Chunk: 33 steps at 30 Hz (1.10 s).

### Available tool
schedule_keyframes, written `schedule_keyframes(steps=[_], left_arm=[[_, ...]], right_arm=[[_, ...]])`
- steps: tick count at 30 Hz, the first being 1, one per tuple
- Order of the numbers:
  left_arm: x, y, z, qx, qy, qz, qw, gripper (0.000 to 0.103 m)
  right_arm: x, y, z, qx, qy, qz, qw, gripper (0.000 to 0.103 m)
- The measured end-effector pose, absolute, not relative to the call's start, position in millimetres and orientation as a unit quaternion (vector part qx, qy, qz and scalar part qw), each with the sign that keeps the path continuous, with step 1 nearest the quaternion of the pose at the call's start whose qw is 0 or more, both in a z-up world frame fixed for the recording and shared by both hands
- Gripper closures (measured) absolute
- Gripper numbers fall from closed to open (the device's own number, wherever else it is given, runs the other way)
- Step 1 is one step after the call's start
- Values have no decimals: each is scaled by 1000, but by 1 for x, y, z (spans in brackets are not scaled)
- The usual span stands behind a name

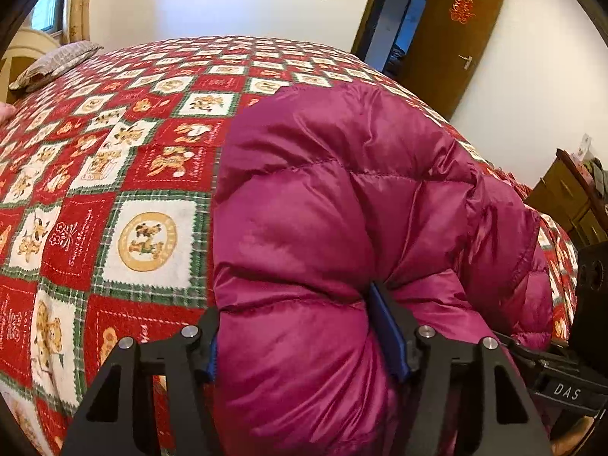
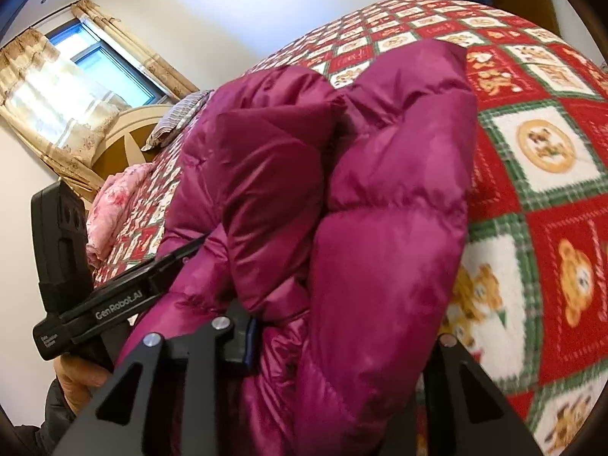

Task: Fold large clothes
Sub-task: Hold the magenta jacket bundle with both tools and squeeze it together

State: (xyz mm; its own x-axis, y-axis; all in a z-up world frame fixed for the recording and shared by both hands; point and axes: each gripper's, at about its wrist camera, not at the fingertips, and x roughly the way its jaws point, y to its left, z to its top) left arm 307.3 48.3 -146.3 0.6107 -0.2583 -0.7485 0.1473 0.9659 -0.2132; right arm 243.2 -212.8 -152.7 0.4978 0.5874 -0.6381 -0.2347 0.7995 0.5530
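A puffy magenta down jacket (image 1: pixel 342 190) lies bunched on the bed and fills the middle of both views. My left gripper (image 1: pixel 300 334) is shut on a thick roll of it, and the blue pads (image 1: pixel 387 334) dent the fabric on either side. My right gripper (image 2: pixel 342 342) is shut on another fold of the jacket (image 2: pixel 380 190). Its left pad (image 2: pixel 249 342) presses the cloth, while the right finger is hidden under the padding. The two grippers sit close together at the near edge of the garment.
A red, white and green bear-print bedspread (image 1: pixel 133 152) covers the bed. A striped pillow (image 1: pixel 57 64) and a pink quilt (image 2: pixel 114 205) lie near the headboard. An open brown door (image 1: pixel 452 38) and a wooden cabinet (image 1: pixel 570 197) stand to the right. A hand (image 2: pixel 76 380) holds the left tool.
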Motion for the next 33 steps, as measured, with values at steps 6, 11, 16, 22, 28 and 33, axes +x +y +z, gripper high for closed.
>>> schedule_keyframes(steps=[6, 11, 16, 22, 28, 33], left_arm=[[296, 28, -135, -53, 423, -129, 895, 42], [288, 14, -119, -46, 408, -142, 901, 45], [282, 7, -110, -53, 395, -158, 903, 46], [278, 2, -111, -65, 400, -175, 897, 48], [277, -16, -112, -61, 405, -191, 892, 48], [279, -39, -107, -54, 399, -209, 891, 48]], right_arm=[[233, -218, -141, 205, 426, 235, 849, 68], [224, -228, -132, 210, 408, 228, 859, 68], [216, -237, -123, 208, 389, 221, 870, 68], [207, -239, -126, 200, 385, 210, 876, 68], [206, -235, -121, 199, 382, 191, 882, 68], [205, -247, -116, 198, 374, 174, 889, 68]])
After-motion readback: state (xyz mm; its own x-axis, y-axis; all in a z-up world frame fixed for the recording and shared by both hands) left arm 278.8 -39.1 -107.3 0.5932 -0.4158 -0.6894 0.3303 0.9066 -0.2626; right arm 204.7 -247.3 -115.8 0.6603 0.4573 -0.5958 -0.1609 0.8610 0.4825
